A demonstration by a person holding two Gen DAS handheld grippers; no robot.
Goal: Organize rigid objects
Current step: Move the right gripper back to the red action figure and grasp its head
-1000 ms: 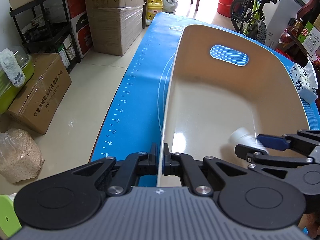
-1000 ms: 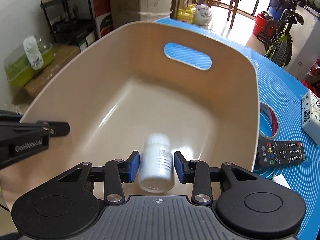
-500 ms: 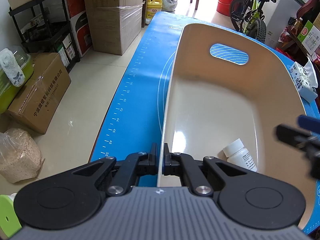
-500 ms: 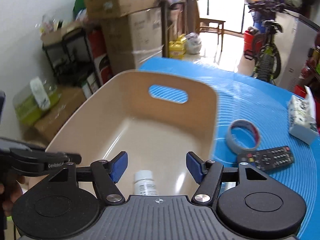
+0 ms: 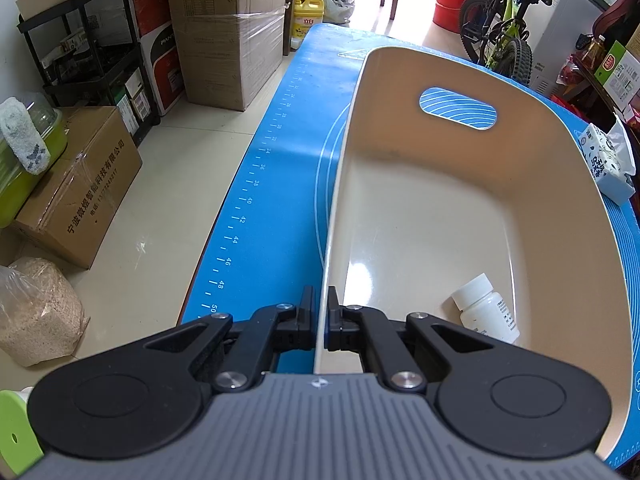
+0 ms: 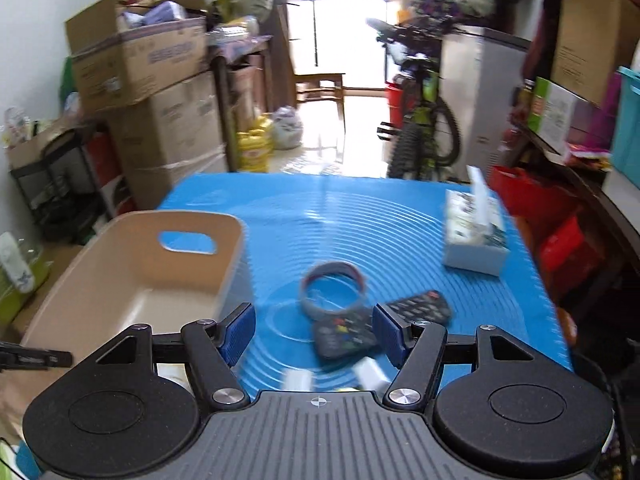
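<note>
Two grippers in view. Left gripper (image 5: 319, 318) is clamped on the near-left rim of the beige bin (image 5: 568, 184), fingers nearly together with only the thin wall between them. Right gripper (image 6: 311, 330) is spread wide and carries nothing; it hangs above the blue mat (image 6: 360, 216) on the tabletop, aimed toward the remote control (image 6: 348, 330) and the tape roll (image 6: 332, 290).

White pill bottle (image 5: 486, 308) lies on its side on the bin floor, near corner, cap pointing away from the camera.

Risks, as judged:
- Bin wall is thin, smooth, glossy plastic. A pinch on one edge gives little purchase; a knock from the right side could pivot or tip the bin and roll the bottle.
- Remote is flat and low on the mat. Fingers may skate over its top rather than get under the sides.
- Tape roll lies just beside the remote, possibly overlapping it; blur prevents certainty. A grasp on one could drag the other.
- Right view is motion-blurred, so alignment is uncertain.

Shapes: bin is rounded-rectangular with an oval handle cut-out; tape is a ring; tissue box (image 6: 474, 240) stands well apart at the far right; two small white items near the right gripper are too blurred to identify.
</note>
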